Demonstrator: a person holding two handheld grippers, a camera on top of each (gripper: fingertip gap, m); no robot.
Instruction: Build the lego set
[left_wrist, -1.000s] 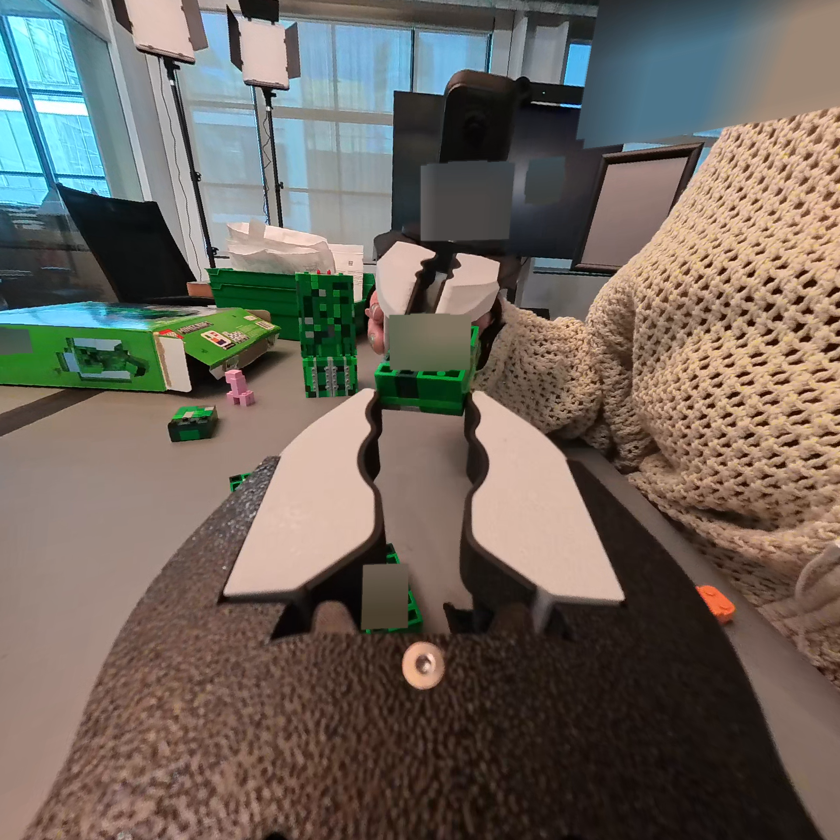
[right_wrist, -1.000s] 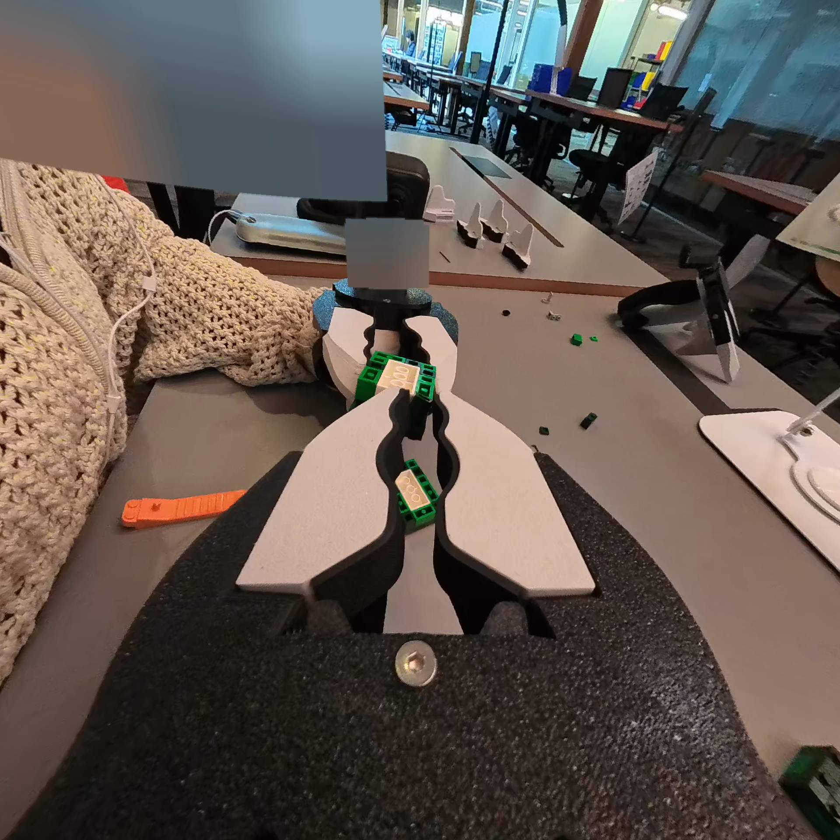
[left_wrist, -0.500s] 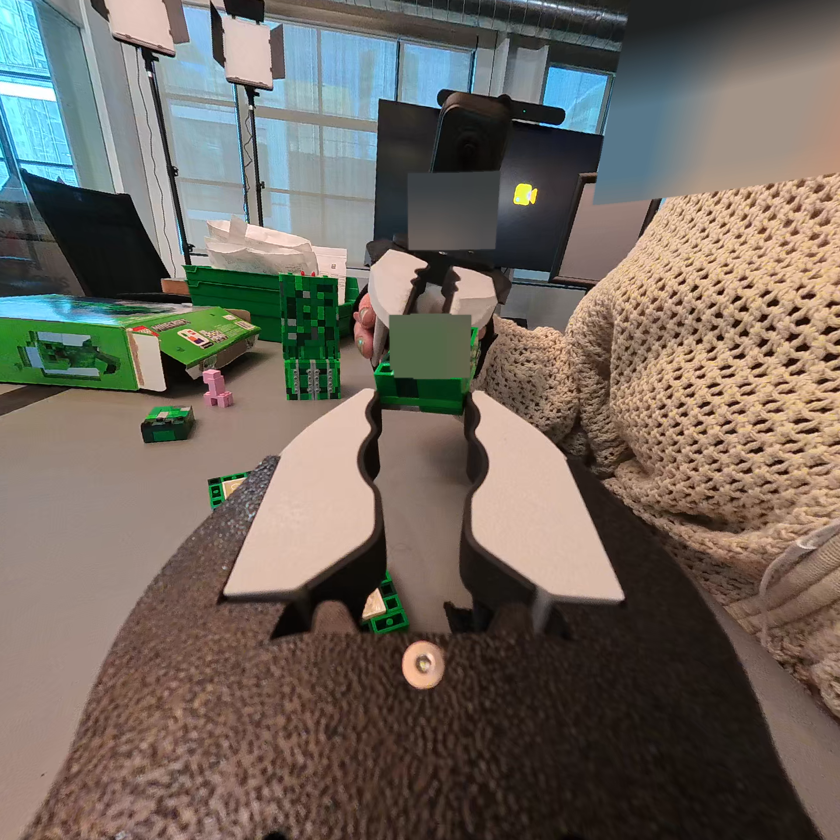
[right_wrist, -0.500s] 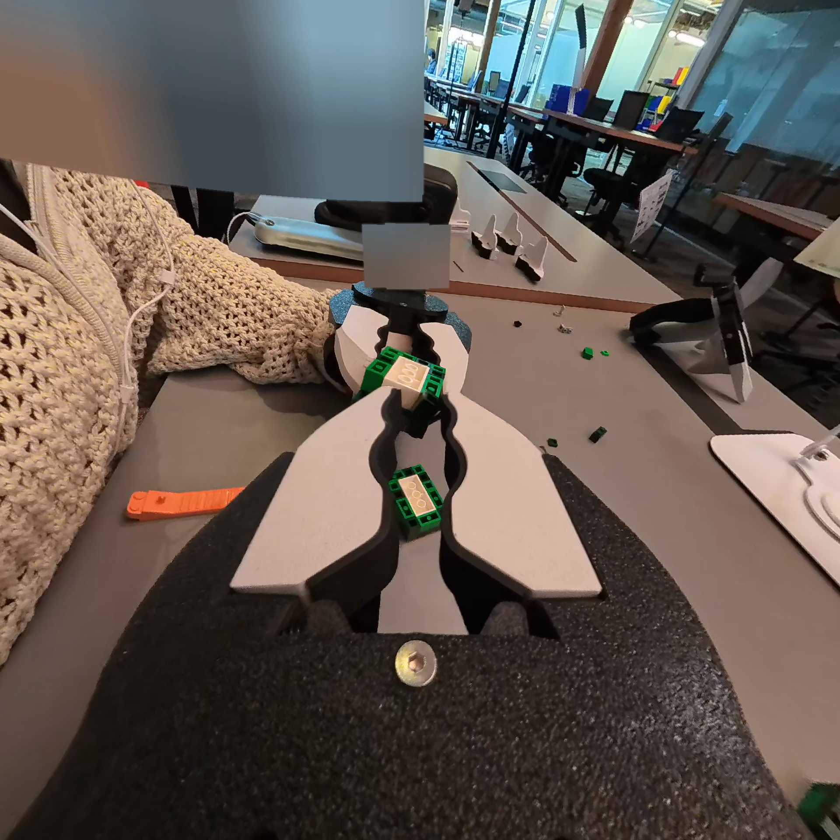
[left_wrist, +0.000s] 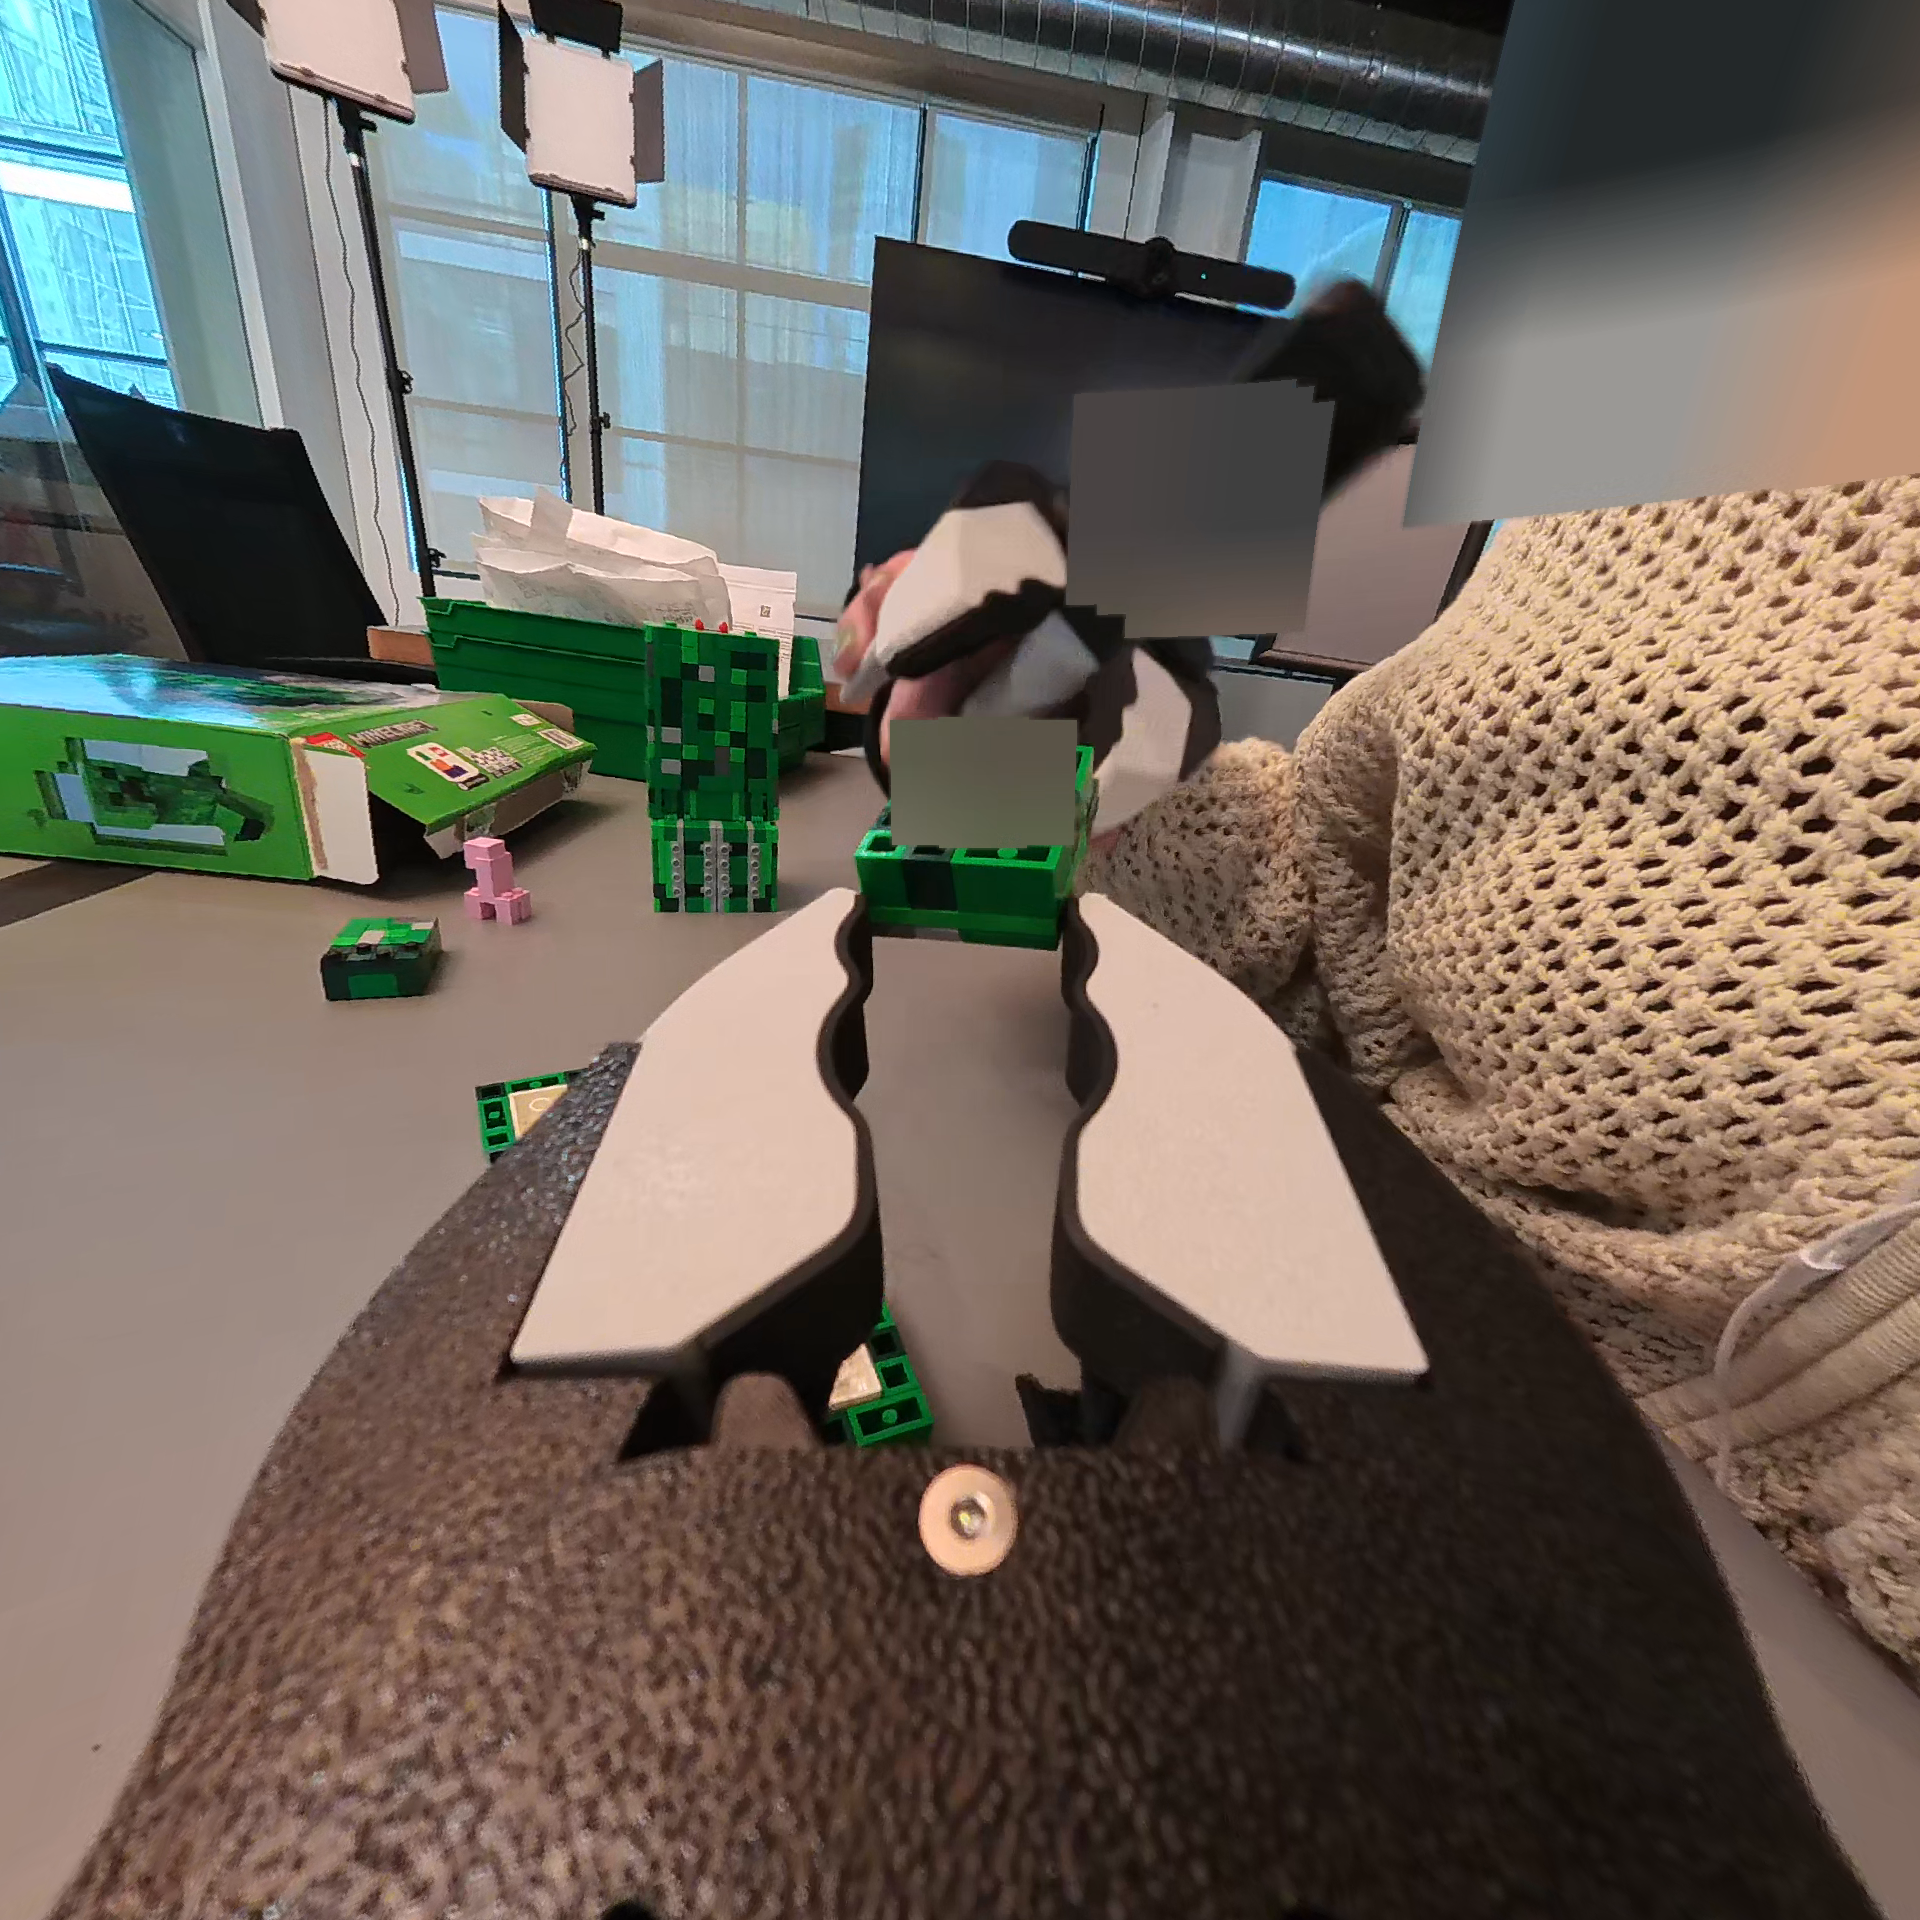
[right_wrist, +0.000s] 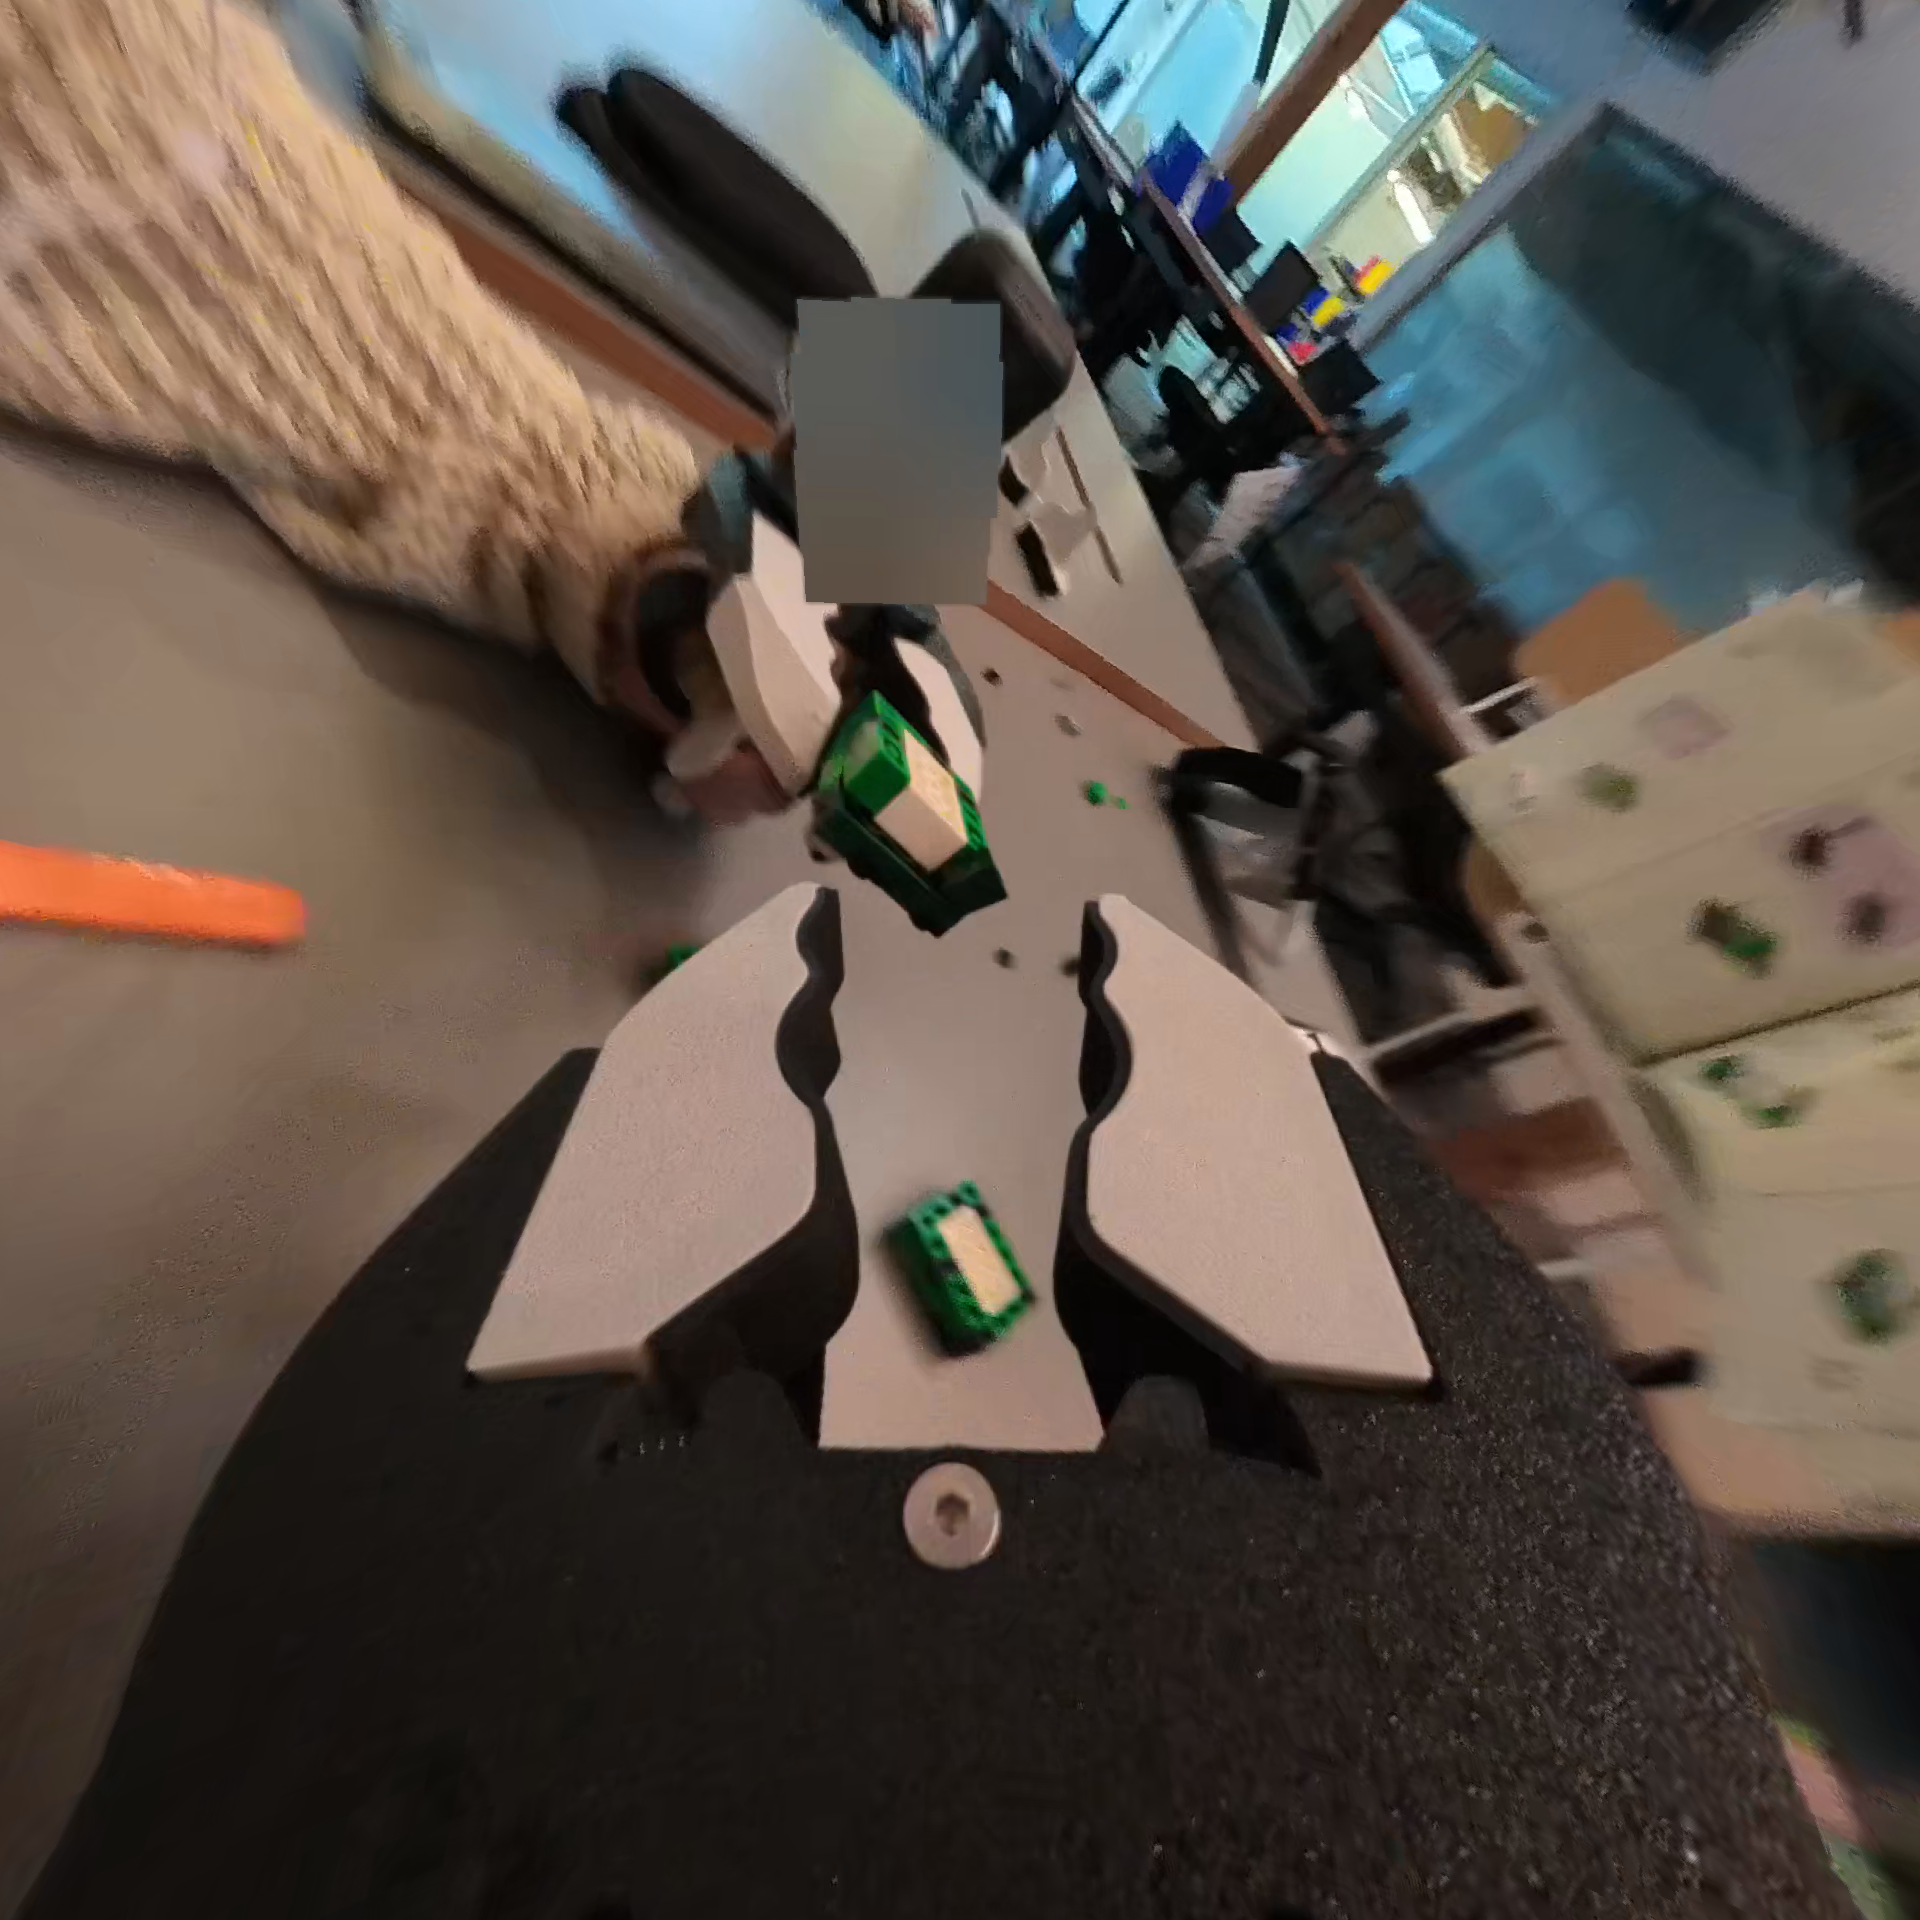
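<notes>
My left gripper (left_wrist: 964, 914) is shut on a green Lego block (left_wrist: 961, 894) with a pale top, held above the grey table. It also shows in the right wrist view (right_wrist: 904, 821), clamped in the left gripper's white fingers (right_wrist: 769, 675). My right gripper (right_wrist: 956, 914) is open and empty, its tips just short of that block. In the left wrist view it shows blurred and tilted behind the block (left_wrist: 997, 644). A second green and white piece (right_wrist: 961, 1268) lies on the table under the right gripper.
A tall green creeper figure (left_wrist: 712, 769), a pink pig (left_wrist: 494, 883) and a small dark green block (left_wrist: 379, 956) stand at the left. The green box (left_wrist: 208, 790) and green tray (left_wrist: 582, 665) lie behind. An orange separator (right_wrist: 145, 894) lies left, paper sheets (right_wrist: 1714, 935) right.
My right gripper has opened, let go of the green block and pulled back, tilting; its view is blurred. My left gripper still holds the block.
</notes>
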